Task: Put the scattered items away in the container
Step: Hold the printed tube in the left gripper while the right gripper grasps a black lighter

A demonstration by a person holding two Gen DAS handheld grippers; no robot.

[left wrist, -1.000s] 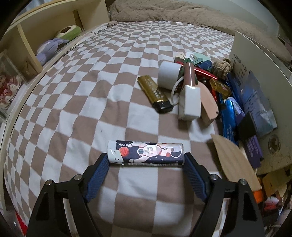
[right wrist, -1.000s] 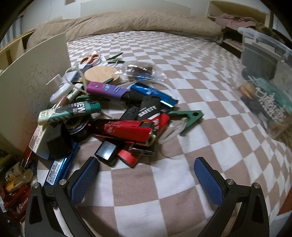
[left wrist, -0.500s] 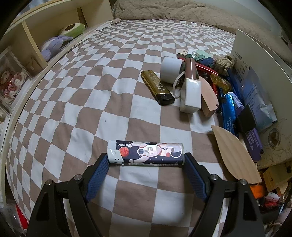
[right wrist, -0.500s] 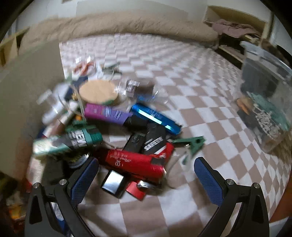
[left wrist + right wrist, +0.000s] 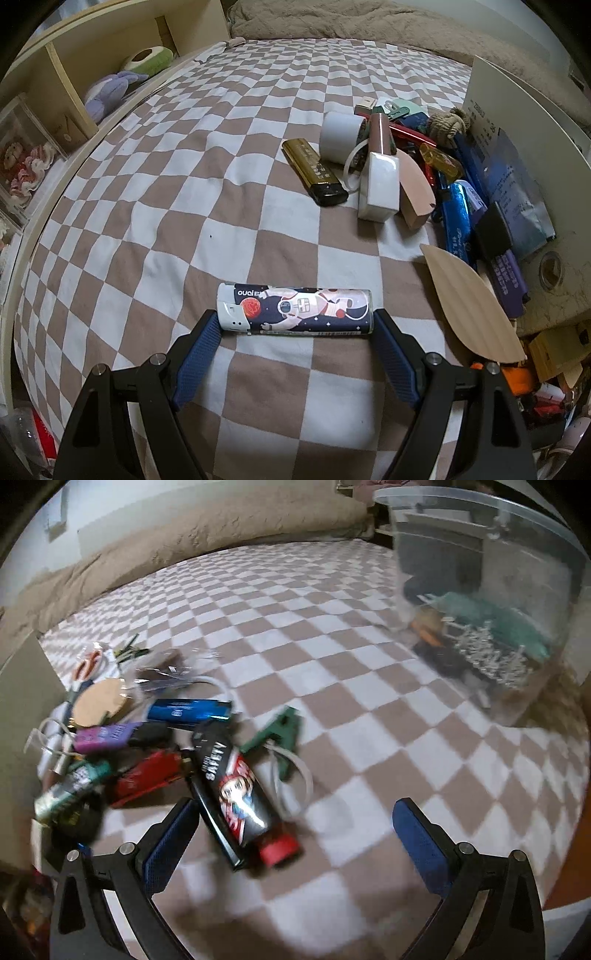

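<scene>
The left gripper (image 5: 295,325) clamps the astronaut-print lighter (image 5: 293,309) end to end above the checkered bedspread (image 5: 166,206). The right gripper (image 5: 291,819) gapes unclenched over the blurred pile, its black lighter (image 5: 232,790) lying loose between the pads. The clear container (image 5: 487,602) sits smeared at upper right, its contents hard to read.

- An astronaut-print lighter (image 5: 295,309) is lying crosswise on the checked bed cover, white cap pointing to 9 o'clock, its two ends touching the blue pads.
- A gold lighter (image 5: 314,170) with a black end is lying flat at 1 o'clock from it, beside a white roll (image 5: 339,136) and a white block (image 5: 380,186).
- A black cartoon-print lighter (image 5: 231,794) with a red end is lying tilted at the pile's 5 o'clock edge.
- A clear plastic container (image 5: 491,602) is sitting at 2 o'clock, already holding a few things.
</scene>
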